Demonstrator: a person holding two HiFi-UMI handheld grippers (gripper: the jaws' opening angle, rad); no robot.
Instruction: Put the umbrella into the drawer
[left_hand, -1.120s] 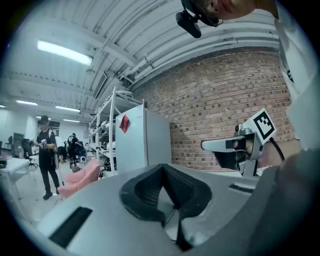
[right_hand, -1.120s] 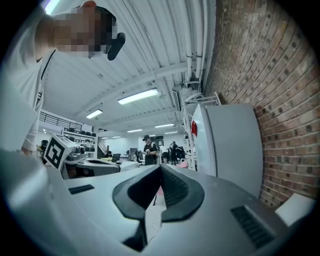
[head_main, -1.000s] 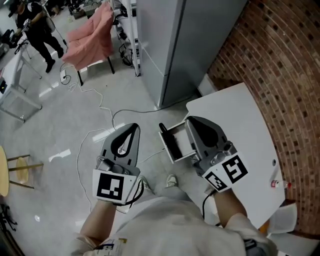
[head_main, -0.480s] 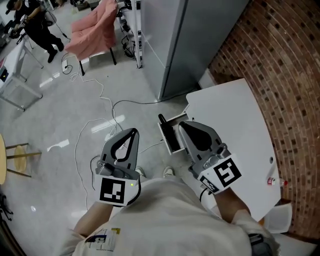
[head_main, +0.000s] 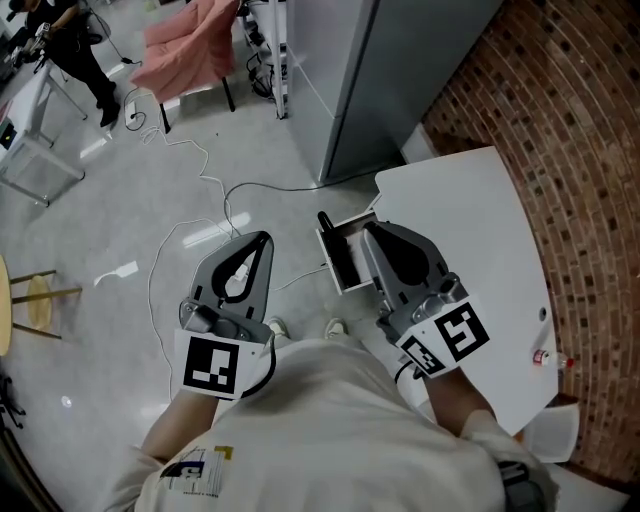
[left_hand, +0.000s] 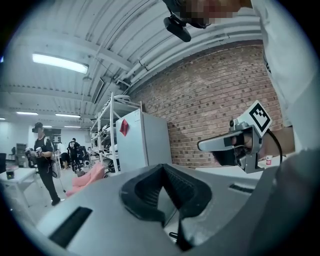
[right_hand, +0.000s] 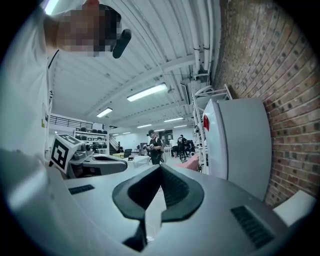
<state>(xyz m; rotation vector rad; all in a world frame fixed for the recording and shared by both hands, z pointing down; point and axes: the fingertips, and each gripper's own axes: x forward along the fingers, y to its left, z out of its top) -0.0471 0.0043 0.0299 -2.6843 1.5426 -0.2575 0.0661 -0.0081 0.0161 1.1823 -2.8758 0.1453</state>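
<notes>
In the head view an open drawer juts out from under the white table. A dark object lies along the drawer's left side; I cannot tell whether it is the umbrella. My right gripper is shut and empty, its tips just over the drawer's right edge. My left gripper hangs over the floor to the drawer's left, also shut with nothing in it. Each gripper view shows its own jaws closed, left gripper and right gripper, with no umbrella between them.
A tall grey cabinet stands beyond the drawer, with a brick wall on the right. White cables trail over the floor. A pink-draped chair stands far left. A small red-capped bottle sits on the table. My shoes are below the drawer.
Both grippers have shifted a little together with the head view. They stay shut and empty, and the drawer stays open.
</notes>
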